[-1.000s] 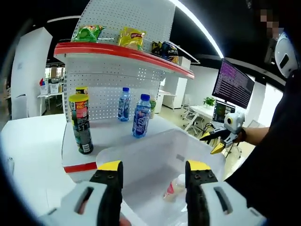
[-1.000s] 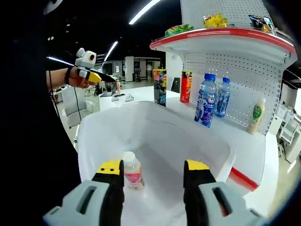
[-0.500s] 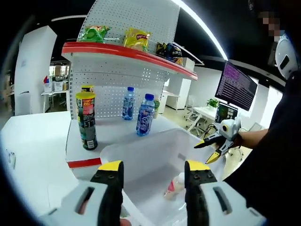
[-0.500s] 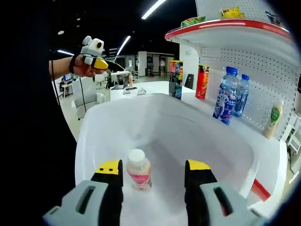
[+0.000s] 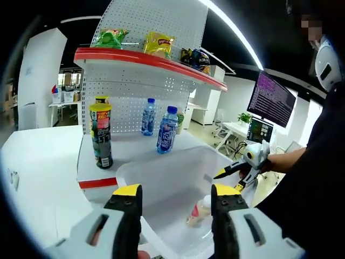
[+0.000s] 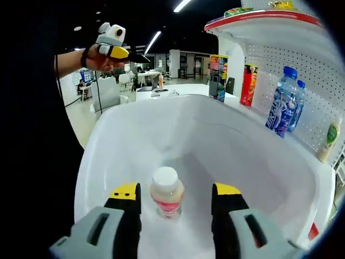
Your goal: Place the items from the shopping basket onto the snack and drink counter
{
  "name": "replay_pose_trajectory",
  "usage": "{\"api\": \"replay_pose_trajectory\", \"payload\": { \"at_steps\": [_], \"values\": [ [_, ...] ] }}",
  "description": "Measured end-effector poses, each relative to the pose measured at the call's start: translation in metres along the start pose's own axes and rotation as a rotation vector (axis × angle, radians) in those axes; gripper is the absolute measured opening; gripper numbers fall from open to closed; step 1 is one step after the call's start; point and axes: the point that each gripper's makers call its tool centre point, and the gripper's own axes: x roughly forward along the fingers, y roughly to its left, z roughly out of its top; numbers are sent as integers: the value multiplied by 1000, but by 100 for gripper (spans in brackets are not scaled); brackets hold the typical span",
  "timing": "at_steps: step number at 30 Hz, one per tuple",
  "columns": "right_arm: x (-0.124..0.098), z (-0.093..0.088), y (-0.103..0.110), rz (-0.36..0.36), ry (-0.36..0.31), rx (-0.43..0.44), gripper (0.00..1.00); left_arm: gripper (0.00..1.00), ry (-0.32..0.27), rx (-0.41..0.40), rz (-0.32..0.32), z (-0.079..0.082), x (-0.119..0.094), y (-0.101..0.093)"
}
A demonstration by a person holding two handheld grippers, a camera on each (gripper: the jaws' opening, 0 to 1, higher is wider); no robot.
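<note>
A small bottle (image 6: 167, 191) with a white cap and pink label stands in the white shopping basket (image 6: 108, 145). My right gripper (image 6: 175, 190) is open, one jaw on each side of the bottle, close above it. In the left gripper view the bottle (image 5: 199, 211) lies low in the basket (image 5: 156, 175), and the right gripper (image 5: 230, 174) reaches over the basket's right rim. My left gripper (image 5: 177, 190) is open and holds nothing, near the basket's near edge. A hand holds the left gripper (image 6: 116, 48) up beyond the basket's far left.
The white counter (image 5: 124, 148) behind the basket carries two tall canisters (image 5: 101, 135) and two blue bottles (image 5: 167, 129). Snack bags (image 5: 156, 44) lie on the red-edged upper shelf. A green-labelled bottle (image 6: 328, 140) stands at the counter's right. Office desks and a monitor (image 5: 269, 97) are behind.
The right gripper has come lower and closer into the basket, so the small bottle now stands between its jaws. The left gripper has barely moved.
</note>
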Motion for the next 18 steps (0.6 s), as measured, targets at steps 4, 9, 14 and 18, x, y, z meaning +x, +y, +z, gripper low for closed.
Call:
{"api": "replay_pose_trajectory", "payload": {
  "at_steps": [4, 9, 14, 18],
  "values": [
    [8, 0, 4, 12, 4, 3, 51, 51, 0, -3, 4, -1, -1, 1],
    [13, -1, 8, 28, 11, -7, 50, 50, 1, -7, 7, -2, -3, 1],
    [19, -4, 10, 38, 31, -19, 49, 50, -9, -15, 15, -1, -6, 2],
    [24, -7, 13, 55, 41, -27, 49, 50, -4, -10, 15, -2, -7, 2]
  ]
}}
